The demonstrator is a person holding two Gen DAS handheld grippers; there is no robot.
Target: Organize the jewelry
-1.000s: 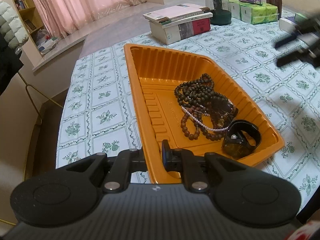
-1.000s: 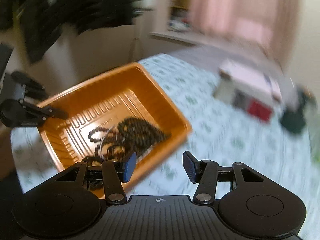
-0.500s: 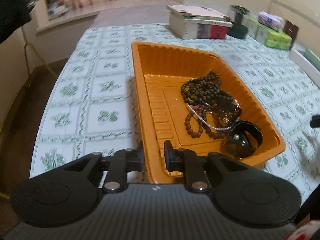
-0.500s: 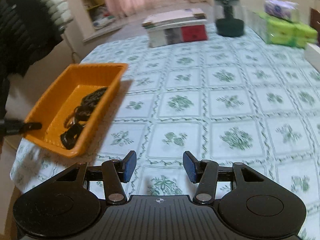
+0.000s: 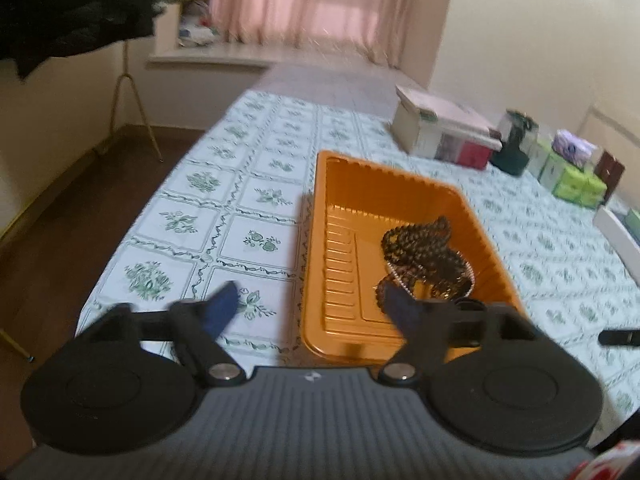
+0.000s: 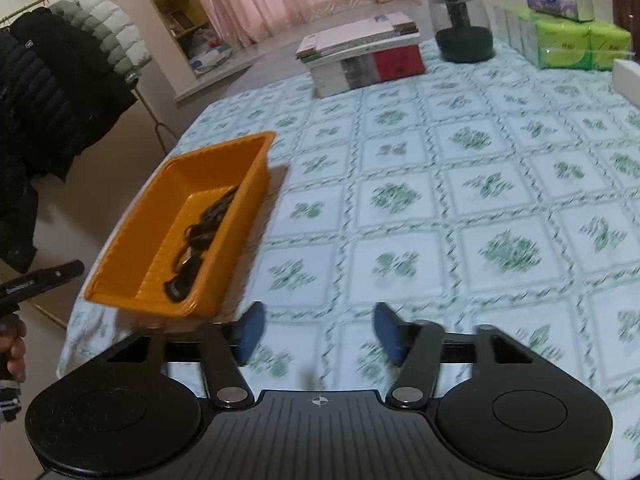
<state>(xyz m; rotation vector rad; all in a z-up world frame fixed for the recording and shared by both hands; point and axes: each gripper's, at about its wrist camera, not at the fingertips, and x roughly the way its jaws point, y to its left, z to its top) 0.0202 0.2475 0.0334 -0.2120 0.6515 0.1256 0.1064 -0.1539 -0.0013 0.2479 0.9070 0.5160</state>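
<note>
Left gripper (image 5: pixel 308 314): spread wide, blue-padded fingers (image 5: pixel 222 310) splayed apart, holding nothing, poised above the near end of the orange tray (image 5: pixel 344 344). One finger over the tablecloth (image 5: pixel 256 200) to the left of the tray, the other over the tray's inside near its front wall.

Orange tray: sitting on the green-and-white floral cloth close to the table's near-left corner, ribbed floor, raised walls. Inside, toward the right half — a tangled heap of dark wooden bead strands (image 5: pixel 424 252), with a thin pale strand just visible at the lower edge of the heap. Something dark and rounded at the tray's near right corner, mostly hidden behind the gripper finger; identity unclear.

Right gripper (image 6: pixel 318 334): also wide, empty, 2 blue pads (image 6: pixel 252 330) well apart, hovering over bare tablecloth (image 6: pixel 440 184) to the right of the tray (image 6: pixel 160 240) and well clear of it. From this side, dark jewelry (image 6: pixel 200 236) seen lying along the tray's right wall.

Farther back on the table — a stack of books (image 6: pixel 360 56), a dark green jar (image 6: pixel 462 26), green tissue packs (image 6: pixel 576 44). Beyond the table's left edge, dark padded jackets (image 6: pixel 52 88) hung on a rack.
</note>
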